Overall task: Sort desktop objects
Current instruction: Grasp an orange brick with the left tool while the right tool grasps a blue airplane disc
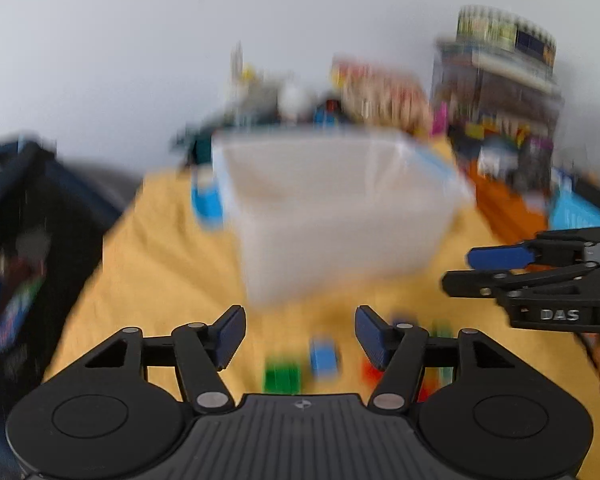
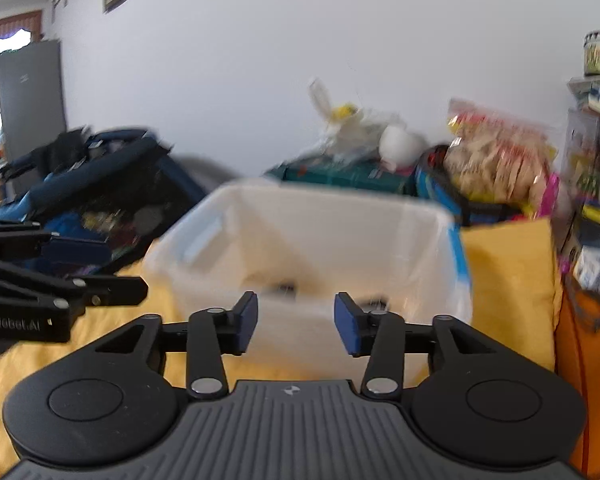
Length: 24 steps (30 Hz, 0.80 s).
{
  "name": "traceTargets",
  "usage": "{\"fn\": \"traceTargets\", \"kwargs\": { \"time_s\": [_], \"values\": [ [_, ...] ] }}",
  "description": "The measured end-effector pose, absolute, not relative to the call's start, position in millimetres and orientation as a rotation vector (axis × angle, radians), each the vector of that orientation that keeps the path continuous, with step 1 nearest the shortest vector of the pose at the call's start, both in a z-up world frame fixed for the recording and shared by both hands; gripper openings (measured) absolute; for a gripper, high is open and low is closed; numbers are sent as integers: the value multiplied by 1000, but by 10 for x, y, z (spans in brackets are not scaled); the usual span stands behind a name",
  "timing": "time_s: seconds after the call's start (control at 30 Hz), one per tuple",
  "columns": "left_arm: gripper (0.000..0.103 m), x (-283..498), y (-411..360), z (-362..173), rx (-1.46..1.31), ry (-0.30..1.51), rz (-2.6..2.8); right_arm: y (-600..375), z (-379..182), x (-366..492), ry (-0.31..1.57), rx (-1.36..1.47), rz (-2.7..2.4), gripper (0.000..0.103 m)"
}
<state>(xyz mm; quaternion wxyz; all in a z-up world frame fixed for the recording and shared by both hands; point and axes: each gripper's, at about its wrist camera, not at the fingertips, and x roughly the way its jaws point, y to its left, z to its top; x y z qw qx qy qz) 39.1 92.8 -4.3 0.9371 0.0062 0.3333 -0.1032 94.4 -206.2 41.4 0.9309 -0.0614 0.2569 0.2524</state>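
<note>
A clear plastic bin stands on the yellow cloth; it also shows in the right wrist view, with small dark items on its floor. My left gripper is open and empty above small blocks: a green one, a blue one and a red one. My right gripper is open and empty, close in front of the bin's near wall. Each gripper shows from the side in the other's view: the right gripper and the left gripper. Both views are blurred.
A dark blue bag lies at the left. Behind the bin are a teal box, a snack bag and a white toy. A cluttered shelf stands at the right, with an orange surface below.
</note>
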Motion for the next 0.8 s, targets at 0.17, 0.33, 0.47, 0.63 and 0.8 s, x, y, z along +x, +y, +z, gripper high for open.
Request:
{"fn": "traceTargets", "kwargs": {
  "time_s": [0.17,0.33,0.47,0.63,0.8],
  "values": [
    [64,8,875,-464,60,824,-250,-2231,-74,487,681,-163,565,47],
    [63,-208,809,-725,48,913,-268,-2272,-445,113,780,-309,574,46],
    [58,-301,708,-853,65,917,-281,-2218,-543,-178,782,-392,621,47],
    [37,-305,692,-835,50,899,-291,-2163,-609,-336,790,-416,676,47],
    [34,-318,681,-836,51,895,-287,-2275,-596,-395,779,-404,638,47]
  ]
}}
